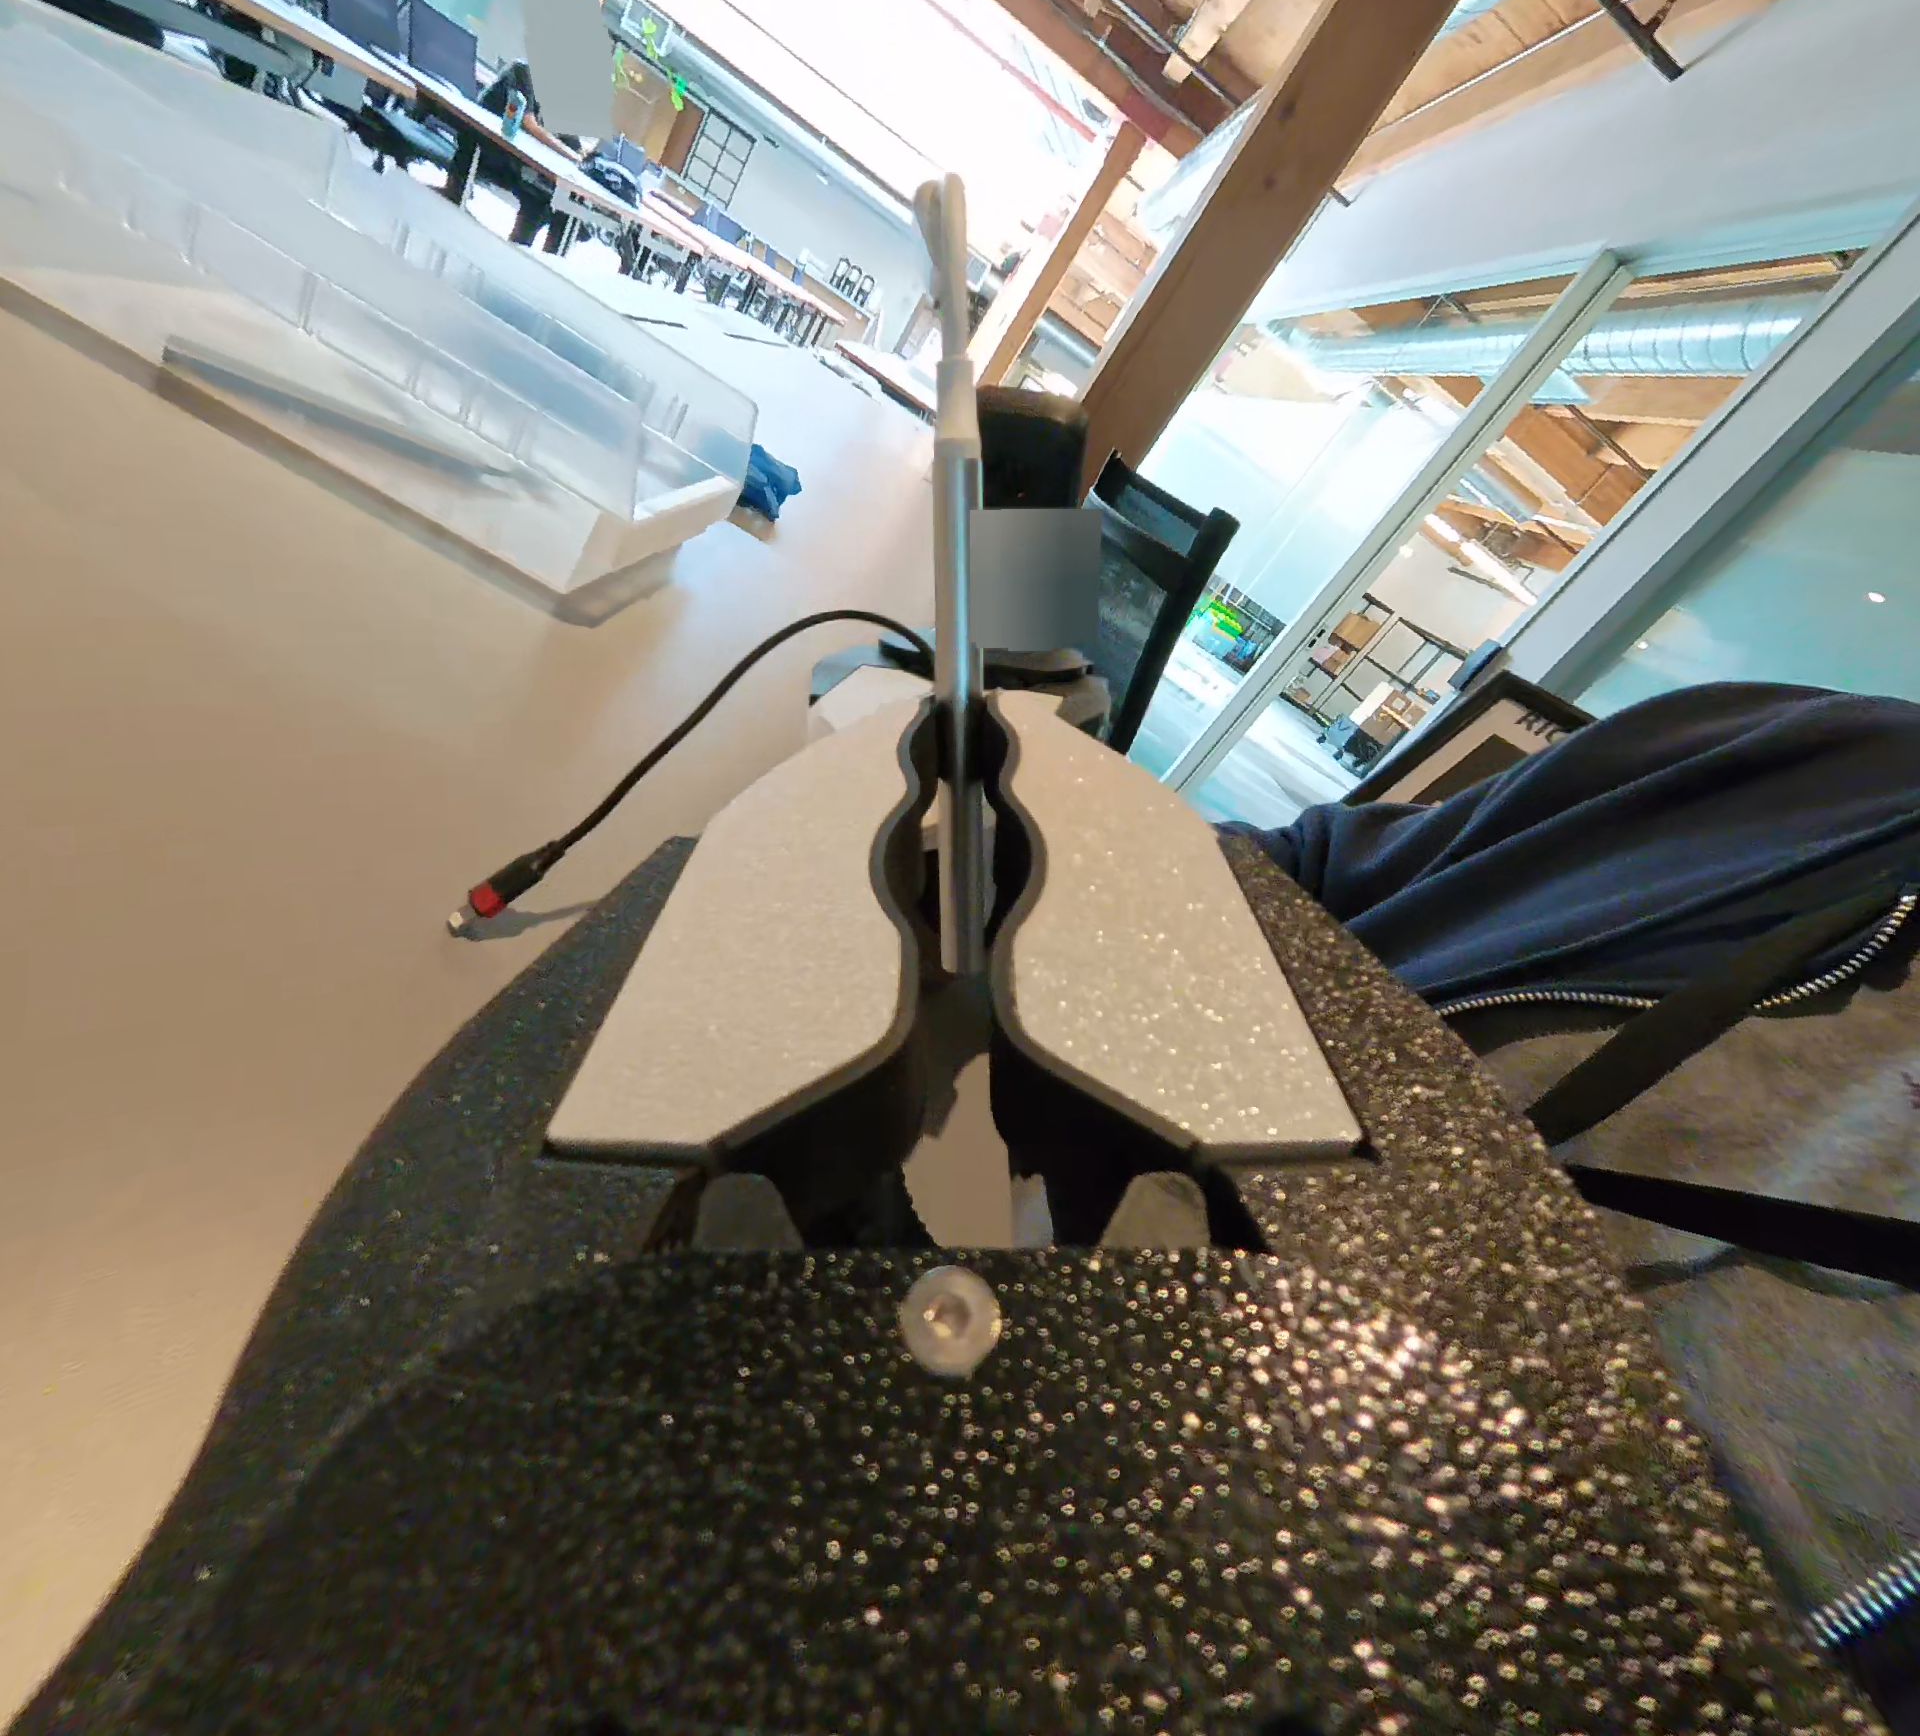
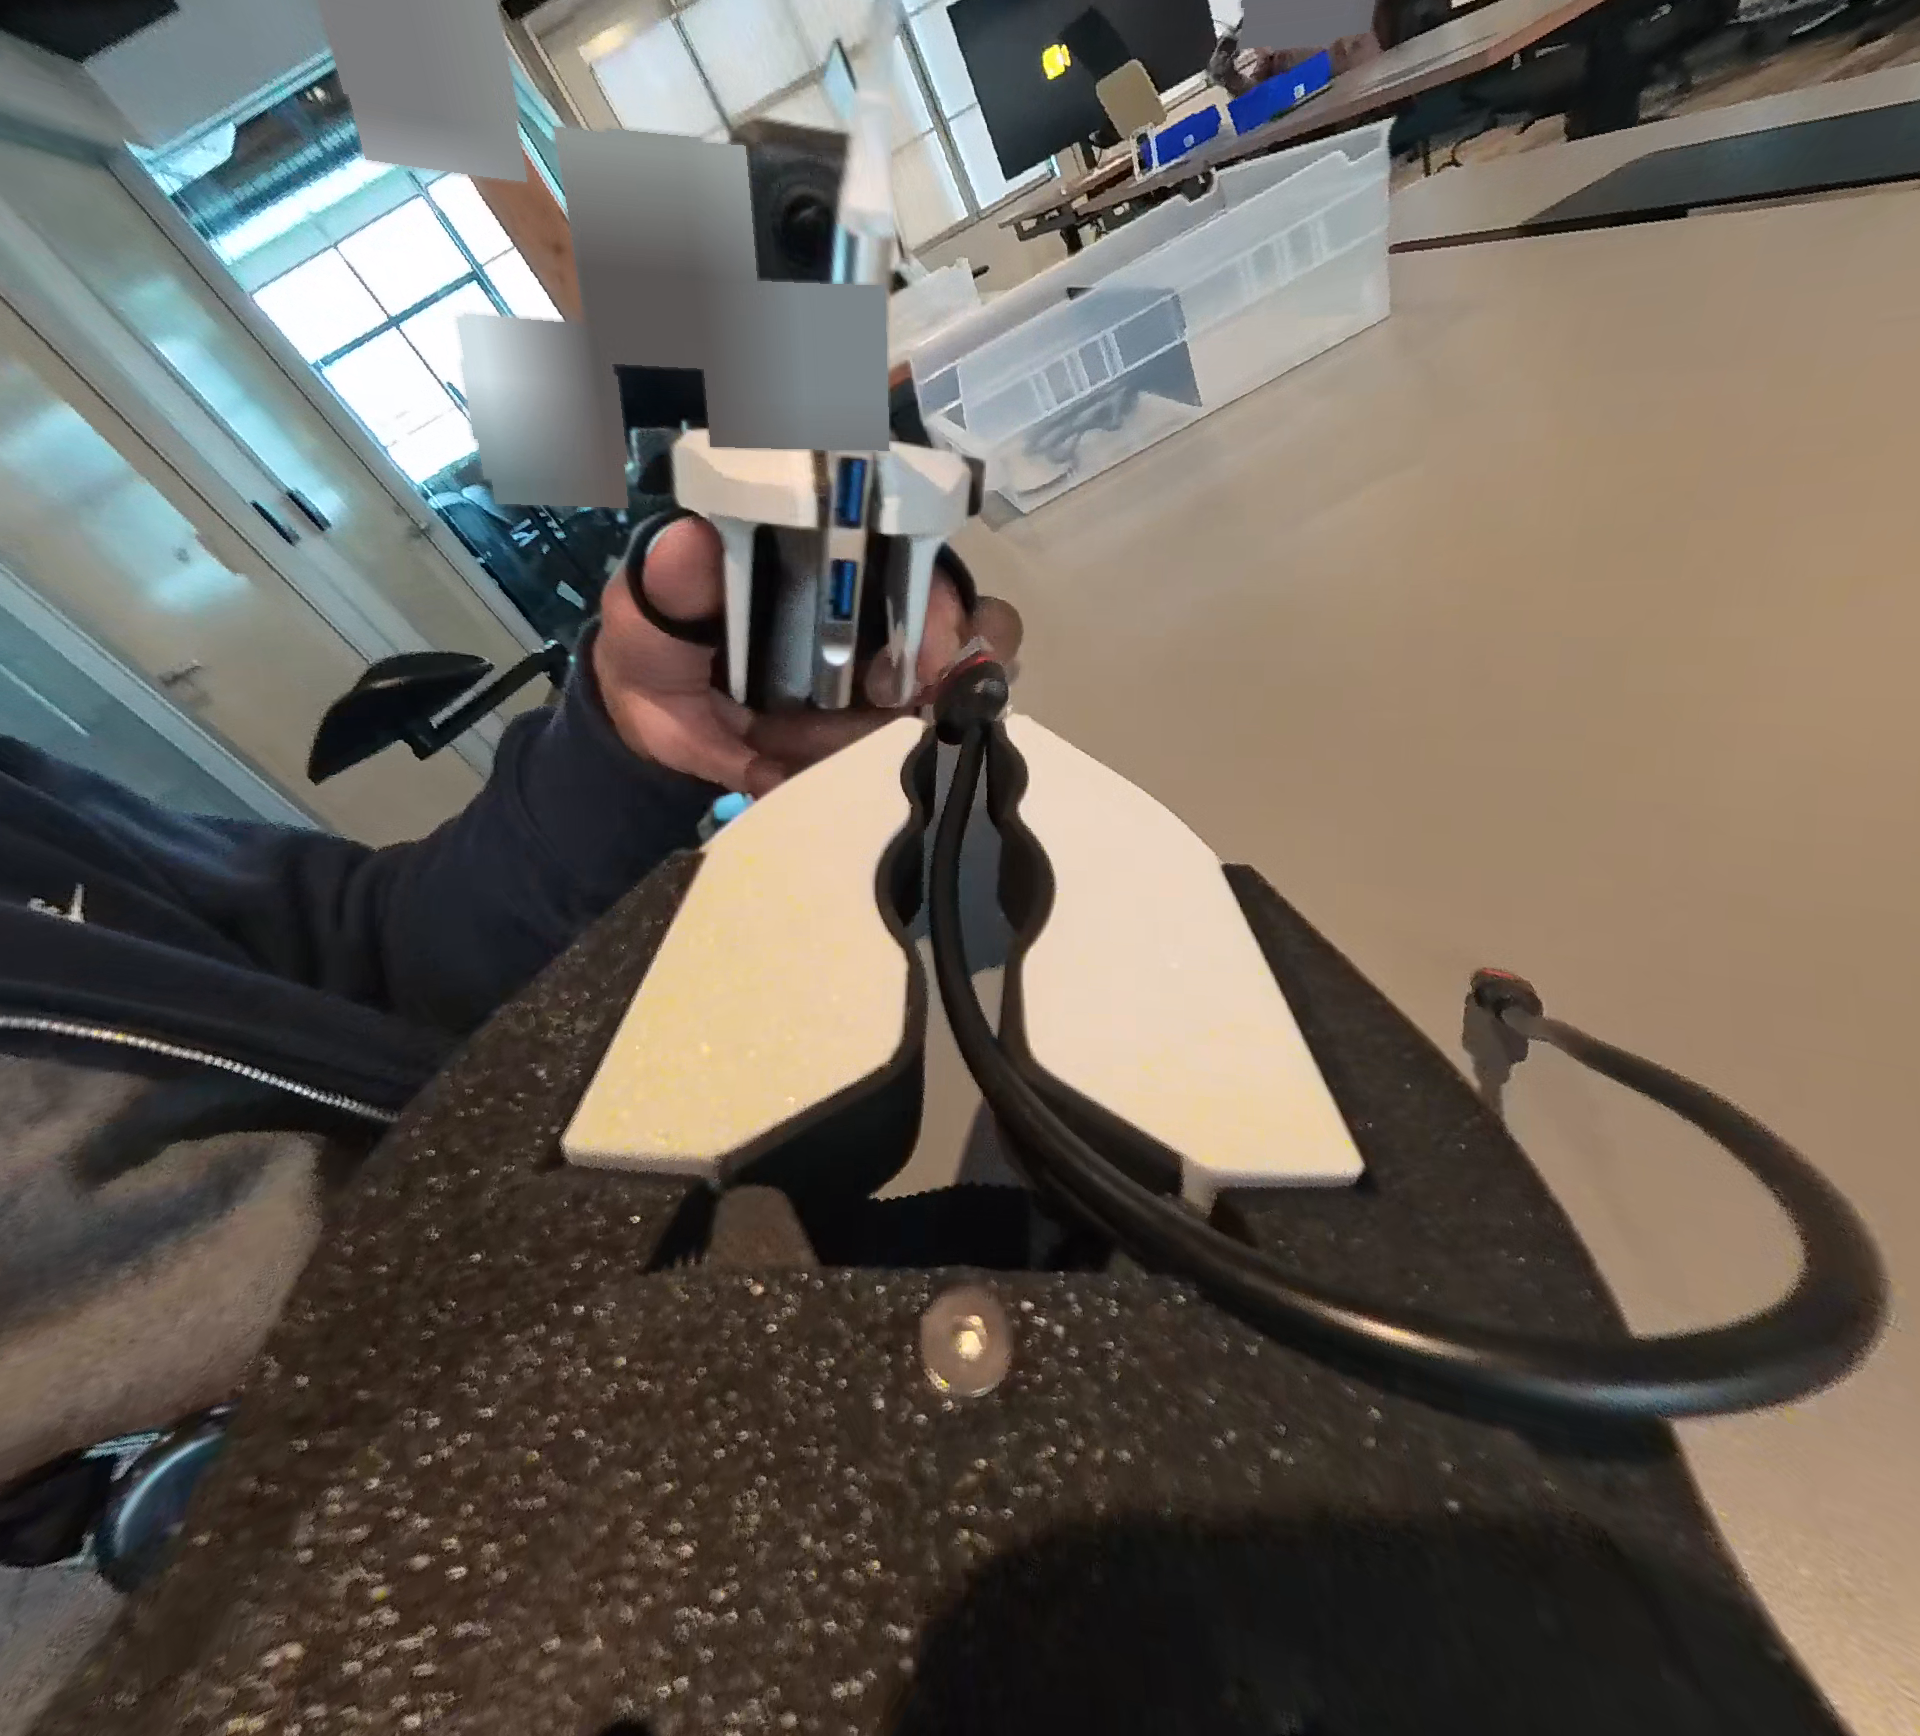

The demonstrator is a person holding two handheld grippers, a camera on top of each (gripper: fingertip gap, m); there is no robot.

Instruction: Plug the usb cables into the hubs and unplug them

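Observation:
My left gripper [image 1: 961,710] is shut on a slim silver USB hub [image 1: 958,543], seen edge-on, with a white cable [image 1: 940,232] at its far end. In the right wrist view the left gripper [image 2: 850,486], held by a hand [image 2: 675,678], faces the camera. There the hub [image 2: 836,637] shows two empty blue ports [image 2: 850,587]. My right gripper [image 2: 966,736] is shut on a black USB cable [image 2: 951,907] just behind its plug [image 2: 975,687]. The plug sits close to the hub's lower right end, outside the ports. The cable's other red-collared plug [image 2: 1496,1011] [image 1: 499,897] rests on the table.
The beige table [image 2: 1455,647] spreads to the right. A clear plastic bin [image 2: 1195,325] [image 1: 468,398] stands farther back on it. A person's dark sleeve and jacket [image 2: 312,907] [image 1: 1610,855] lie close by. Desks, monitors and chairs fill the room behind. Spacing between my two grippers at the tips: around 4 cm.

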